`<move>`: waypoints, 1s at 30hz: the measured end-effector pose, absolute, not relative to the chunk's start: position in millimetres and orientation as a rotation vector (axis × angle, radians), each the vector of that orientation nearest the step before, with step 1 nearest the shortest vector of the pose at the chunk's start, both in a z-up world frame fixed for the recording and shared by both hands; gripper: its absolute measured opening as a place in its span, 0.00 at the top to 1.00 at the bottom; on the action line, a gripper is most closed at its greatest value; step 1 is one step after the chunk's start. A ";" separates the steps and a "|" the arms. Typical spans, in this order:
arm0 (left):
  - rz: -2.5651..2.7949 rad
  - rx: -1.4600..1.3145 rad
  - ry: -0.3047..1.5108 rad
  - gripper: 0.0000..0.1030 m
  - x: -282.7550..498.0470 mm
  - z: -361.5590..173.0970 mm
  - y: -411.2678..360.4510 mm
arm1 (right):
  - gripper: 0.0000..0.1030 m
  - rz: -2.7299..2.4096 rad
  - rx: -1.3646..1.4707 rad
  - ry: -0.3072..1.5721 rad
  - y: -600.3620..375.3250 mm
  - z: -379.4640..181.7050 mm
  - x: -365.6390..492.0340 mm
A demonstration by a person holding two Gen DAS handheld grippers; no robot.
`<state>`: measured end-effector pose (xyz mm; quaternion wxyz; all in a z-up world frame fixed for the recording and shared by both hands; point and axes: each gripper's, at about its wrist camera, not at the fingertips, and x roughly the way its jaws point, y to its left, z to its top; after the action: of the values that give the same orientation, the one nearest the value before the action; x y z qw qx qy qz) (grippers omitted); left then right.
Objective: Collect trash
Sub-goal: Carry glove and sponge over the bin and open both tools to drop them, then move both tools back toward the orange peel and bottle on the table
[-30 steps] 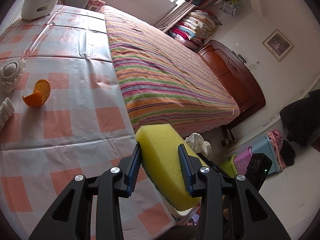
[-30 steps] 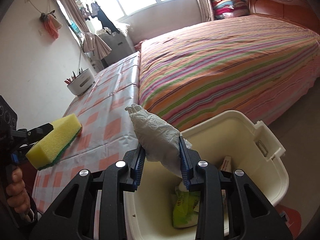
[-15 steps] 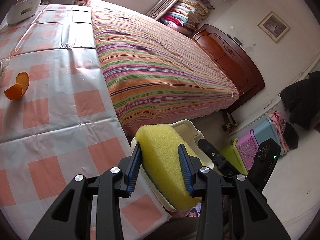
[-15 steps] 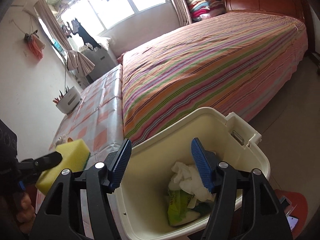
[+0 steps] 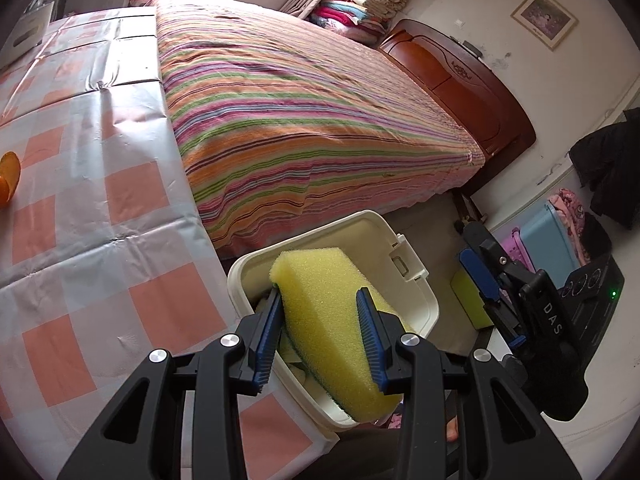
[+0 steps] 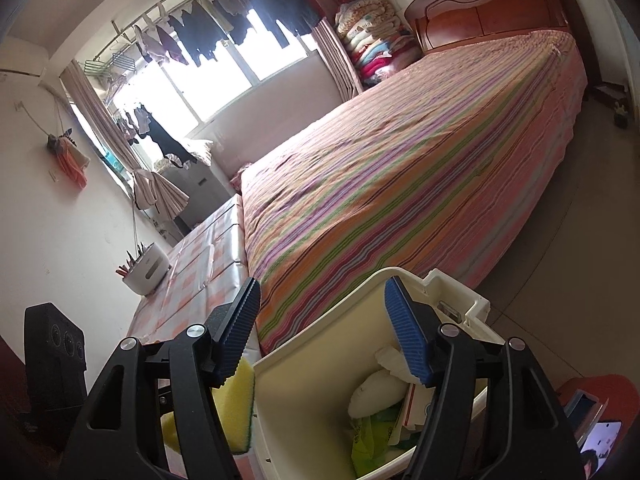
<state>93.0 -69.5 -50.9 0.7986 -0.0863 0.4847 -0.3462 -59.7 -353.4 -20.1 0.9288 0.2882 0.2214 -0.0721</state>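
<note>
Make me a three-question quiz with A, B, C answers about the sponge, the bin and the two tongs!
1. Where is the sponge?
A. lying on the bed
B. between the left tongs, over the bin
C. lying on the floor

2. What colour is the sponge's big foam side?
A. yellow
B. red
C. white

3. How are the right tongs?
A. shut on a tissue
B. shut on the sponge
C. open and holding nothing

Answers:
1. B, the blue pads press both sides of the sponge in front of the bin's opening.
2. A, the foam is bright yellow, with a thin dark layer along one edge.
3. C, the two pads stand wide apart above the bin, with nothing between them.
</note>
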 end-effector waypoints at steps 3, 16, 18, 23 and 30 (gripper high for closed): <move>-0.743 -0.159 1.032 0.63 91.6 -51.1 -79.0 | 0.38 -0.142 0.593 0.444 -351.5 -22.0 -56.9; -0.750 -0.097 1.031 0.48 88.6 -58.8 -103.1 | 0.38 -0.152 0.615 0.398 -363.9 -24.4 -66.8; -0.738 -0.101 1.021 0.46 88.3 -58.5 -102.0 | 0.38 -0.153 0.617 0.397 -365.4 -23.5 -67.3; -0.716 -0.133 1.020 0.42 91.5 -53.7 -90.1 | 0.37 -0.160 0.631 0.383 -371.2 -23.0 -71.0; -0.631 -0.172 0.940 0.41 95.2 -29.4 -38.0 | 0.36 -0.132 0.633 0.388 -362.3 -24.0 -64.9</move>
<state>95.2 -38.0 -29.4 0.8403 -0.0813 0.4449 -0.2987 -64.9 -362.3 -24.0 0.9298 0.3088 0.1896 -0.0644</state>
